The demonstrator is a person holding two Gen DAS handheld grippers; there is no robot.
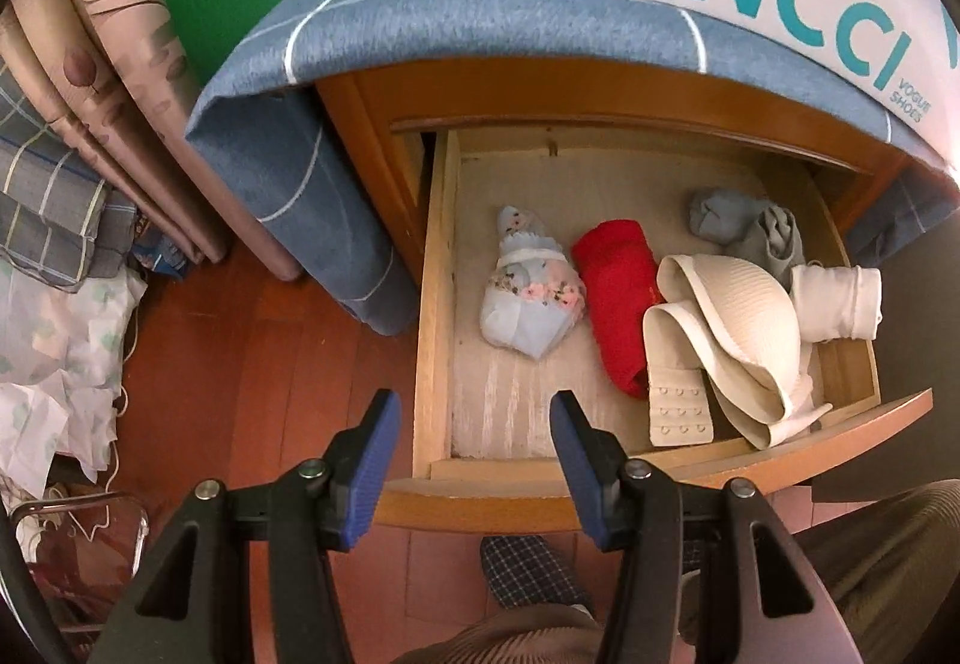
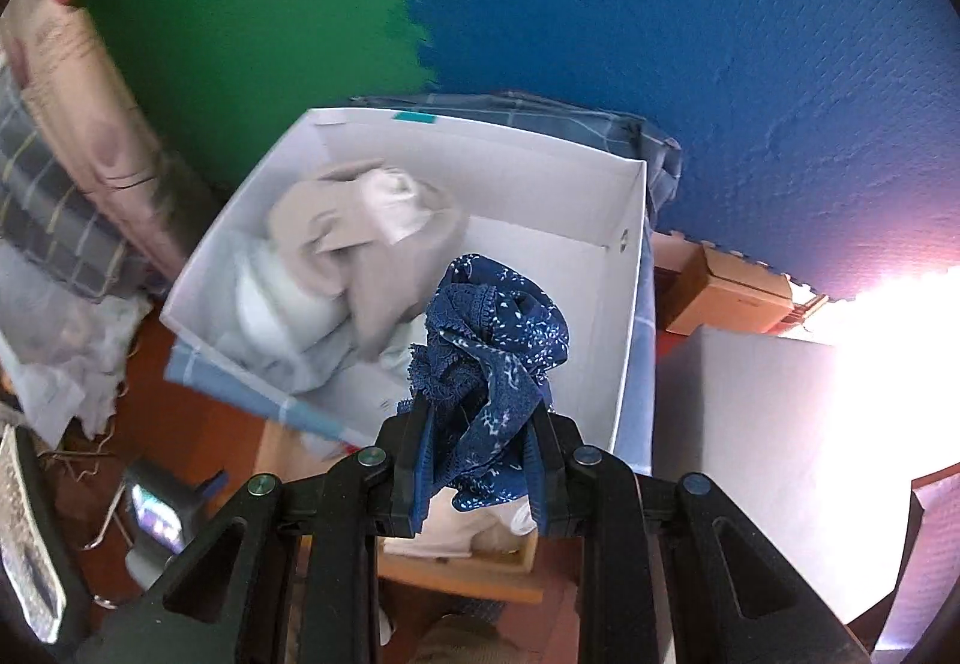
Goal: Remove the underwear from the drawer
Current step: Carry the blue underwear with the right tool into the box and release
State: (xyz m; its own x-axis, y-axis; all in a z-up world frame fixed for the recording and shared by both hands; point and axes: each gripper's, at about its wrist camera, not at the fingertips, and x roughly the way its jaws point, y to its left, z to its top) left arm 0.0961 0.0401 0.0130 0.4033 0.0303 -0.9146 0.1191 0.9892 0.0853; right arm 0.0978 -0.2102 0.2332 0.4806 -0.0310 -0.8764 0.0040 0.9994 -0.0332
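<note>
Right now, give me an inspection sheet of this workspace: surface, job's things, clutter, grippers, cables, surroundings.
Surface: open wooden drawer, pale liner partly bare.
Job's things: in the drawer, floral bundle, red roll, cream bra, white roll, grey pieces. Blue underwear lifted over the white box, which already holds pale garments.
Clutter: bedding and cloths on the floor.
Grippers: left gripper open, empty, above the drawer's front. Right gripper shut on the blue underwear.
Cables: thin white cord by the floor cloths.
Surroundings: green and blue wall, cardboard box, wood floor.
</note>
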